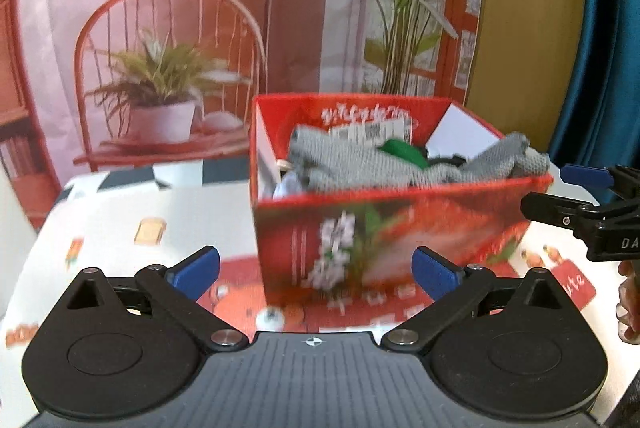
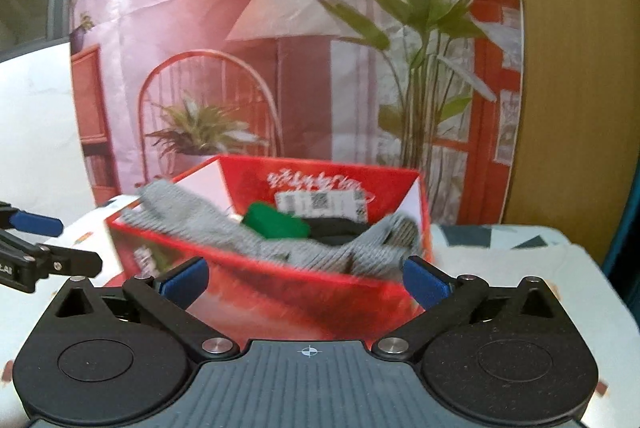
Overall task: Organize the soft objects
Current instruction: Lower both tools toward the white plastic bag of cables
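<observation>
Both hand-held grippers, left point(image 1: 316, 270) and right point(image 2: 306, 282), gape released, empty; grey knit point(image 2: 256, 240) fills red box point(image 1: 400, 228), apparently tidied.

Printed backdrop point(image 1: 180, 28) — lamp, chair, potted plants — behind a patterned tablecloth point(image 1: 140, 220).

Left gripper point(image 1: 316, 270) facing a filled red box point(image 1: 400, 228)

Its blue pads point(image 1: 198, 270) are standing wide apart with nothing between them; grey knit cloth point(image 1: 348, 164) is lying heaped in the box on the patterned tablecloth point(image 1: 160, 224), while the right gripper point(image 1: 560, 192) is hovering at the right.
</observation>
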